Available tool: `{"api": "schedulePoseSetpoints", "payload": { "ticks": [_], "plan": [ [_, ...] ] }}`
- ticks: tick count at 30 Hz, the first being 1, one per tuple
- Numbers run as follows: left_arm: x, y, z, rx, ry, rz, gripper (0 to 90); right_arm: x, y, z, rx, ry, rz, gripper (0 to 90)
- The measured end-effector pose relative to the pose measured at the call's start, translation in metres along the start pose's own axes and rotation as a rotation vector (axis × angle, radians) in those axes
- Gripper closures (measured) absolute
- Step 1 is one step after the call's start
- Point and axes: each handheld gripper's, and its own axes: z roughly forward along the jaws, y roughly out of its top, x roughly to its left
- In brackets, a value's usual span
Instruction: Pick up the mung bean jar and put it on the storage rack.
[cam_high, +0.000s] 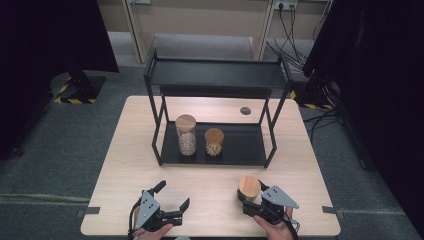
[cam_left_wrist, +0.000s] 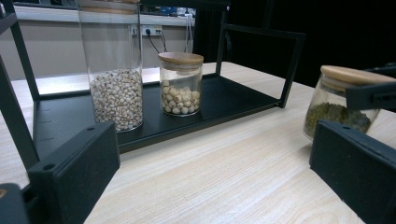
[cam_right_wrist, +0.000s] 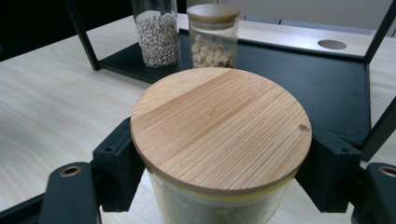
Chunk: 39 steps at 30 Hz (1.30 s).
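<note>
A glass jar with a round wooden lid (cam_high: 249, 187) stands near the table's front right, and green-brown bits show through its wall (cam_left_wrist: 343, 100). My right gripper (cam_high: 248, 199) is shut on it, one black pad (cam_right_wrist: 119, 163) pressed on each side just under the lid (cam_right_wrist: 219, 126). My left gripper (cam_high: 173, 194) rests at the front left, open, with bare tabletop between its jaws (cam_left_wrist: 215, 186). It is well apart from the jar.
A black two-level rack (cam_high: 215, 74) stands mid-table. Its lower shelf (cam_high: 245, 145) holds a tall jar of small pale grains (cam_high: 186, 135) and a shorter jar of round pale seeds (cam_high: 214, 142). The shelf's right half is bare. A cable hole (cam_high: 245, 110) lies behind.
</note>
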Motion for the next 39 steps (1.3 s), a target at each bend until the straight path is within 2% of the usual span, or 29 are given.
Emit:
{"api": "schedulePoseSetpoints", "payload": {
  "ticks": [13, 23, 39],
  "plan": [
    [0.0, 0.0, 0.0, -0.001, 0.001, -0.001, 1.2, -0.006, 0.023, 0.014, -0.018, 0.007, 0.019, 25.5],
    [0.0, 0.0, -0.001, -0.003, 0.001, 0.0, 1.2, -0.006, 0.034, 0.025, -0.01, 0.005, 0.019, 25.5],
    [0.001, 0.0, -0.001, -0.004, 0.001, -0.001, 1.2, -0.009, 0.057, 0.048, -0.007, -0.039, 0.012, 25.5]
  ]
}}
